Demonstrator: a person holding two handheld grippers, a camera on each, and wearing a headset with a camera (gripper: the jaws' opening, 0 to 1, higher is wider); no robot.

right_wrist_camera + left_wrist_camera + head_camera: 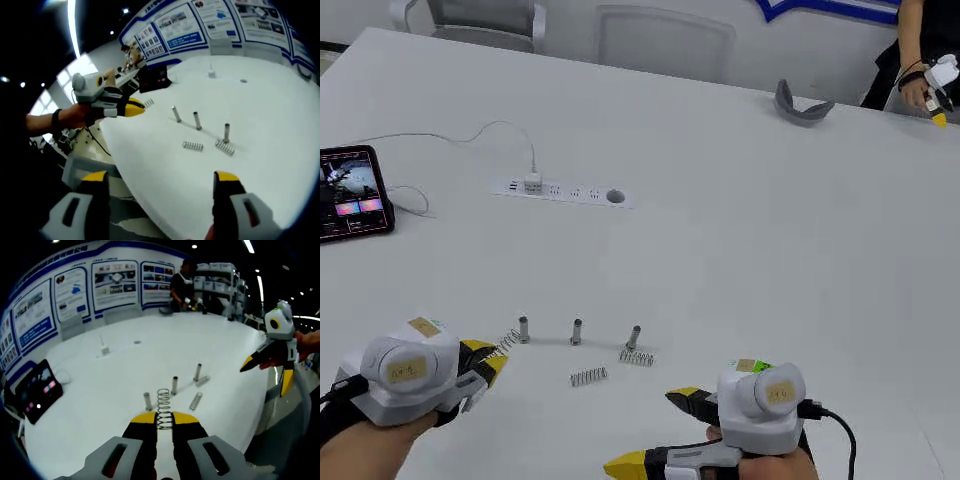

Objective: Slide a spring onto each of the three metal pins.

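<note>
Three short metal pins stand in a row on the white table: left pin [524, 329], middle pin [577, 332], right pin [633, 338]. One spring [588, 376] lies in front of the middle pin, another spring [637, 357] rests at the right pin's base. My left gripper [488, 360] is shut on a third spring [506, 343], held just left of the left pin; in the left gripper view that spring [163, 407] sticks up from the closed jaws toward the pins [174, 385]. My right gripper [655, 432] stands open at the table's near edge, nothing between its jaws.
A white power strip [562, 191] with a cable lies mid-table. A tablet [352, 192] sits at the left edge. A grey curved object [802, 105] rests far right, near another person's hand [920, 88]. Chairs stand behind the table.
</note>
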